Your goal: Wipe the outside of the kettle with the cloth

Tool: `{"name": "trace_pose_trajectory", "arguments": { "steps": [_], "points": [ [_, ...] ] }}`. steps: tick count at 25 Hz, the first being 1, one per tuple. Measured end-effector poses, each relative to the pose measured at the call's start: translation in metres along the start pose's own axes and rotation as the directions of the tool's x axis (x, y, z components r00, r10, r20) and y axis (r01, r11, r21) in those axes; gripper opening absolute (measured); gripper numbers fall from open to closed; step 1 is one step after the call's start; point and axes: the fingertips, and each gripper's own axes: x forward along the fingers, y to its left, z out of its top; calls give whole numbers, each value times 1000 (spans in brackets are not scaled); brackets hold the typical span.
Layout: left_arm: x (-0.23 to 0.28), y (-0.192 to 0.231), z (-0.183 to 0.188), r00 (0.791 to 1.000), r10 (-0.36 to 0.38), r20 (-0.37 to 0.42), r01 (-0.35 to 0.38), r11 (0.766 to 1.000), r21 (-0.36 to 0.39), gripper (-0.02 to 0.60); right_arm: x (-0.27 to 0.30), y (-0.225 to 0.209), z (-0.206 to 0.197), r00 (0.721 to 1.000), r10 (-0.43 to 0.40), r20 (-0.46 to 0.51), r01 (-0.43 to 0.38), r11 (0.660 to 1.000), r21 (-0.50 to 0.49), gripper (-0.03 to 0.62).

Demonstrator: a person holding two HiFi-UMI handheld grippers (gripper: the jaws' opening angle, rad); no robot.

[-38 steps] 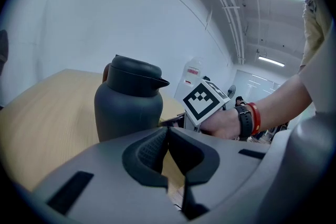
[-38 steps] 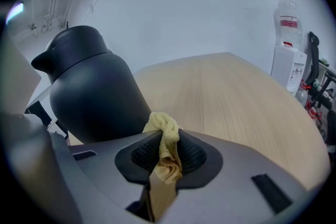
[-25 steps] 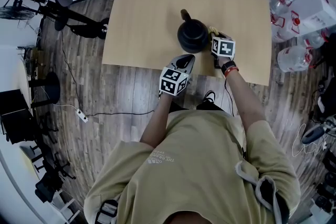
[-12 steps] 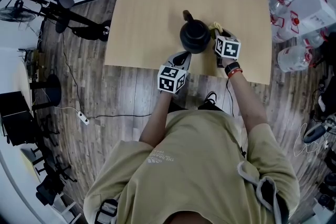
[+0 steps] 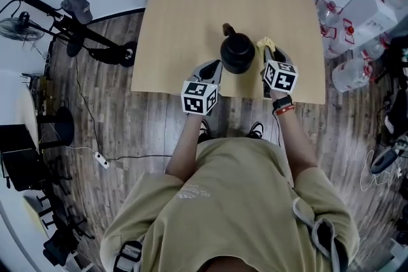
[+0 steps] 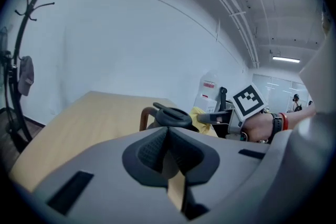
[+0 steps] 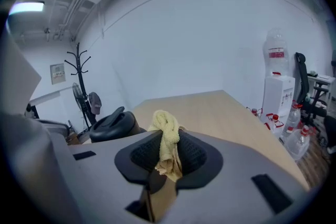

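Observation:
A black kettle [image 5: 237, 52] with a brown handle stands on the wooden table [image 5: 191, 16], near its front edge. My right gripper [image 5: 266, 55] is just right of the kettle, shut on a yellow cloth [image 5: 265, 45] that bunches above its jaws [image 7: 167, 134]. The kettle's lid [image 7: 113, 122] shows at the left of the right gripper view. My left gripper [image 5: 215, 68] sits at the kettle's near left, jaws shut with nothing between them [image 6: 167, 152]. In the left gripper view the kettle [image 6: 169, 116] rises just beyond the jaws, with the cloth [image 6: 202, 119] behind it.
Water bottles [image 5: 357, 70] and a white dispenser [image 5: 376, 0] crowd the floor right of the table. A coat stand with a cap [image 5: 76, 6] lies left, with a fan [image 5: 19, 28] and a power strip [image 5: 100, 141]. The far tabletop is bare.
Both grippers have drawn back toward the table's front edge. The right gripper slid along the kettle's right side with the cloth; the left one moved away from the kettle.

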Motion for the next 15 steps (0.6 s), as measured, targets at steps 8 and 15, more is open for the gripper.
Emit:
{"name": "trace_pose_trajectory", "arguments": {
  "steps": [8, 15],
  "points": [
    [-22, 3, 60, 994, 3, 111, -12, 996, 84, 25, -51, 32, 43, 992, -13, 127, 20, 999, -50, 91],
    [-35, -1, 98, 978, 8, 209, -36, 991, 133, 25, -88, 59, 80, 970, 17, 241, 1, 997, -78, 91]
  ]
}}
